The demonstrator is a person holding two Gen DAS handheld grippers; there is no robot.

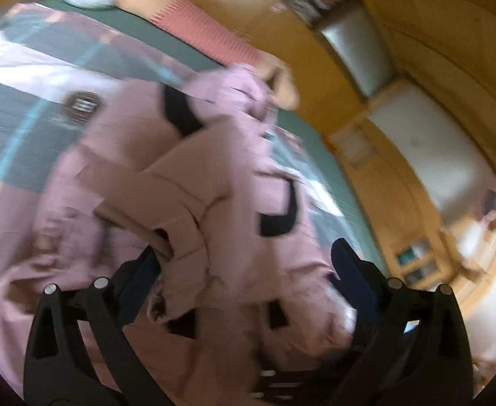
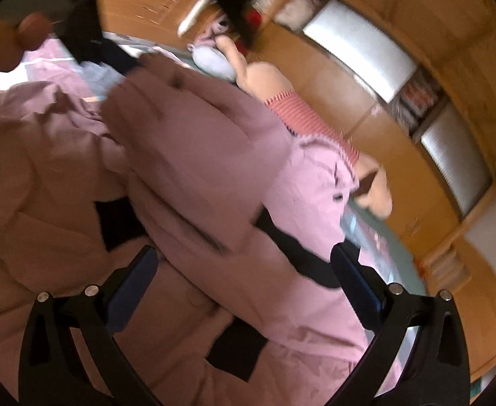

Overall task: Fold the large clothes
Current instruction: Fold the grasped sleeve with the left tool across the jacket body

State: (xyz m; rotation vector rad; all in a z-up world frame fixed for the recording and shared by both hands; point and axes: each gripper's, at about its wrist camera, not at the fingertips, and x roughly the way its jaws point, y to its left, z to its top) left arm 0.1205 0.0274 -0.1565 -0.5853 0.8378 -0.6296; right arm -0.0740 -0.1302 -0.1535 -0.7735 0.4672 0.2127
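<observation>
One pink garment with black patches was spread rumpled over the green mat, bunched right under both tools. The left gripper was seen with jaws wide apart, cloth between them but not pinched; same for the right gripper. A hand in a striped cuff was spotted at 1 o'clock, touching the fabric. Everything was smeared by blur, so seams couldn't be made out.
</observation>
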